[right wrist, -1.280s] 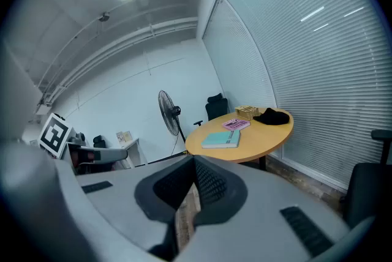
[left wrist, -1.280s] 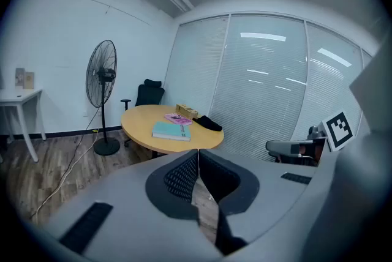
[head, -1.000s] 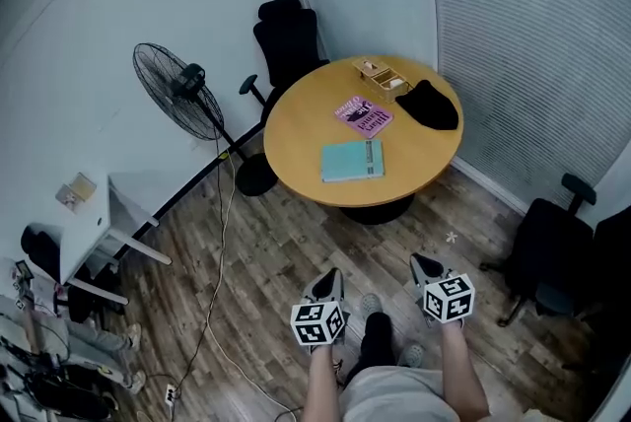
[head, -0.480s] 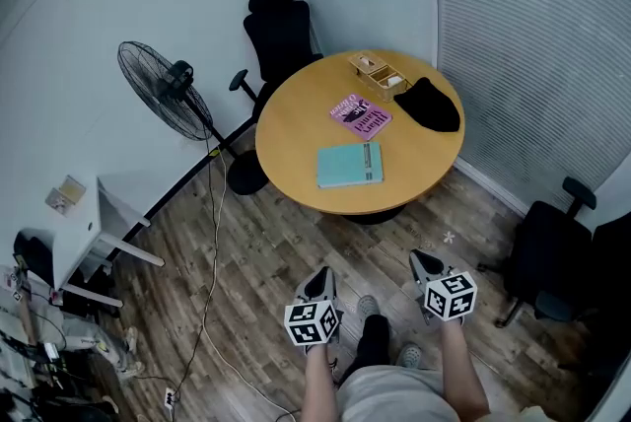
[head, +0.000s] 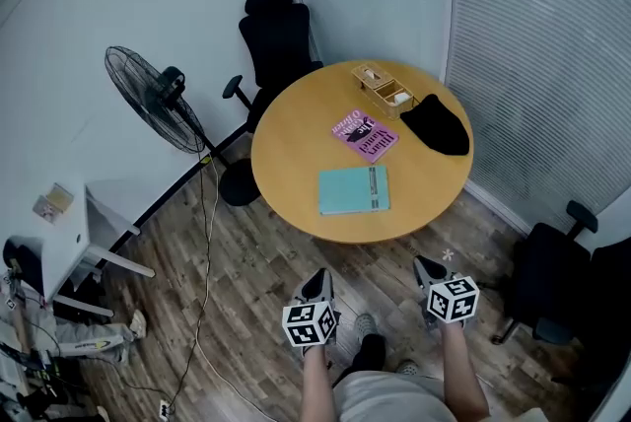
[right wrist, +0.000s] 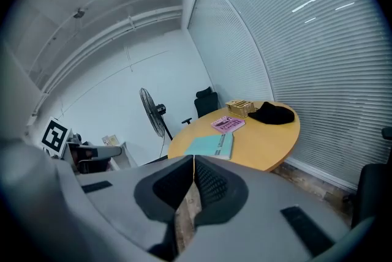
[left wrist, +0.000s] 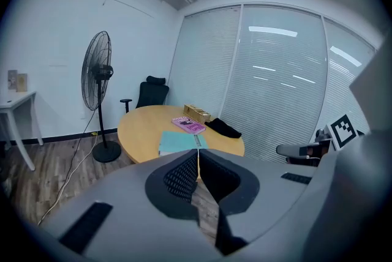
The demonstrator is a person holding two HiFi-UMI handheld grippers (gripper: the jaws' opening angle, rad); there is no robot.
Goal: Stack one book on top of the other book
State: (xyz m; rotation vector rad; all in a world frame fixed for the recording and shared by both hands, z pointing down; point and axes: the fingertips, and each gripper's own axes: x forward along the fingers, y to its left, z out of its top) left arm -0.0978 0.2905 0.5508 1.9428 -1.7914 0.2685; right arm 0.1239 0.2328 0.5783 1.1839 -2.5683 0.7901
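books, two: teal book (head: pixel 354 190), pink book (head: pixel 366 135), apart on table (head: pixel 286 144)

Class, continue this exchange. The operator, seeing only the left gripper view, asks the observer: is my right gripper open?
Observer: No, the right gripper is shut, nothing between its jaws.
Operator: Are both grippers over the table?
Observer: No; the head view shows the left gripper and the right above the wooden floor, short of the table.
Operator: My jaws hide the near edge of the teal book.
Observer: Head view: teal book lies whole, flat, apart from the pink book.
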